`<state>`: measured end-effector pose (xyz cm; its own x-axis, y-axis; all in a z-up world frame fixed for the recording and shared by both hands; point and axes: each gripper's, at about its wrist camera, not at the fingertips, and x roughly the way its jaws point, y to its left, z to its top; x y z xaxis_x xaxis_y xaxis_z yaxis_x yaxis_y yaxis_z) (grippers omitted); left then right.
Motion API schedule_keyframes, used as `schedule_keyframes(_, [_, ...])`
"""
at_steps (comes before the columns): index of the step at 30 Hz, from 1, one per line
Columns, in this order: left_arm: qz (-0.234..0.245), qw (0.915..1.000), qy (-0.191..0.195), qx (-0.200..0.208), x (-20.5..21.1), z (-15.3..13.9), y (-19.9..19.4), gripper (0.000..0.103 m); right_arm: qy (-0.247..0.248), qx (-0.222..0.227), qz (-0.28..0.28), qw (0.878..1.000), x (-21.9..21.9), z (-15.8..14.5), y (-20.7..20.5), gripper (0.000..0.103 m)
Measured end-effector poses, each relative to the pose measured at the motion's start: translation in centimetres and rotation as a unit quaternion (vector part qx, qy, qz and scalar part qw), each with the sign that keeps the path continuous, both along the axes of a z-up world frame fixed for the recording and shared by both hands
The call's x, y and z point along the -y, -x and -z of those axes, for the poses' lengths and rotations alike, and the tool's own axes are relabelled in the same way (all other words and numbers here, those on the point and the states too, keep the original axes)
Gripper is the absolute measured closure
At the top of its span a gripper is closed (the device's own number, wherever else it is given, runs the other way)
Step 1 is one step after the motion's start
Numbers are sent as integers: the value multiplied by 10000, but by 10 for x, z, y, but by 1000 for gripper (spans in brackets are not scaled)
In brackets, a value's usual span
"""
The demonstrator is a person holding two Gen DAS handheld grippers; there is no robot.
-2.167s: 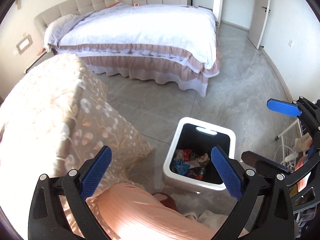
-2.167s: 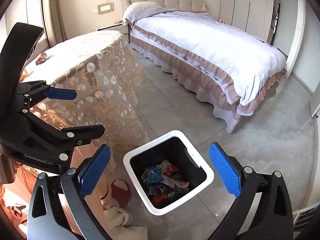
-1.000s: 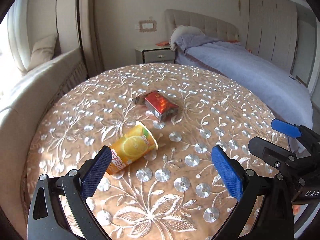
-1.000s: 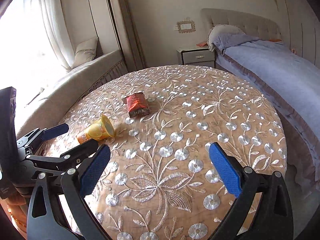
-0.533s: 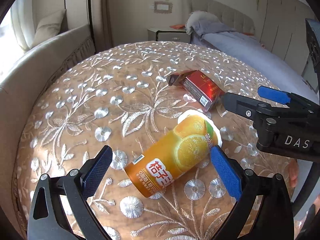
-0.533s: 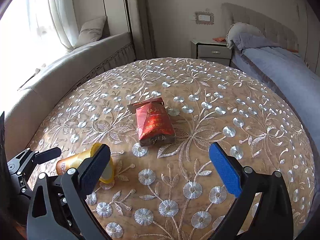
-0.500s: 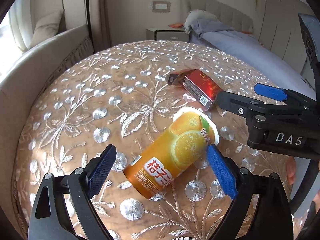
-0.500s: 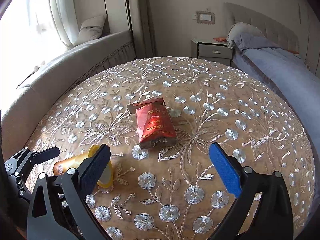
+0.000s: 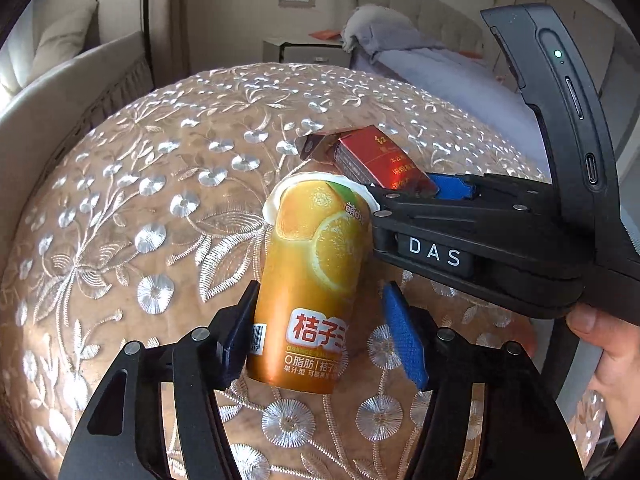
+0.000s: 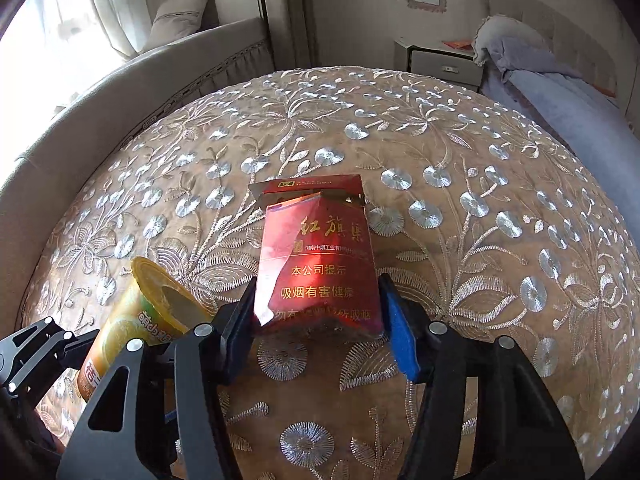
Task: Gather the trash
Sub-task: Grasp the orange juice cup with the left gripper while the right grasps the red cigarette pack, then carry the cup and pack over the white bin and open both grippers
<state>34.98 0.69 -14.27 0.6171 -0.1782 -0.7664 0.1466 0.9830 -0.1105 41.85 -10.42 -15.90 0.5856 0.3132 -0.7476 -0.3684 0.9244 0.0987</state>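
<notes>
2 pieces of trash on the round table [image 10: 460, 128], and I've got a gripper on each. My left gripper [image 9: 320, 330] is clamped around the orange juice cup [image 9: 316, 276], a smooth, glossy tapered cylinder lying on its side with its white rim pointing away from me; the left blue pad presses its base end, the right pad sits at its other flank, though I cannot tell if that one fully touches. My right gripper [image 10: 316, 322] pinches the red cigarette pack [image 10: 318, 264], a crumpled box in shiny wrap with gold lettering and its flip lid hanging open at the far end. Both things lie on the tan tablecloth [image 9: 160, 200], thick with raised silver embroidered flowers and leaves. Behind: 1 grey bed [image 10: 560, 92], 1 nightstand [image 10: 440, 60], 1 curved padded bench [image 10: 120, 92] with 1 cushion [image 10: 180, 16].
</notes>
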Motion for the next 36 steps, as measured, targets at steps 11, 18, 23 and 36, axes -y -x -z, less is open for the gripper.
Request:
schedule_keyframes(11, [-360, 9990, 125, 238, -8, -12, 32, 61, 120, 425, 37, 9990, 22, -11, 56, 49])
schedule_keyframes(18, [-392, 9967, 491, 521, 6, -28, 97, 61, -28, 732, 82, 9973, 56, -24, 134, 49])
schedule_keyframes(23, [-347, 9959, 547, 640, 29, -32, 140, 61, 2, 1008, 233, 9946, 81, -30, 188, 48])
schedule_keyframes(36, [276, 9962, 197, 807, 108, -41, 206, 61, -180, 1327, 818, 9876, 152, -37, 291, 48])
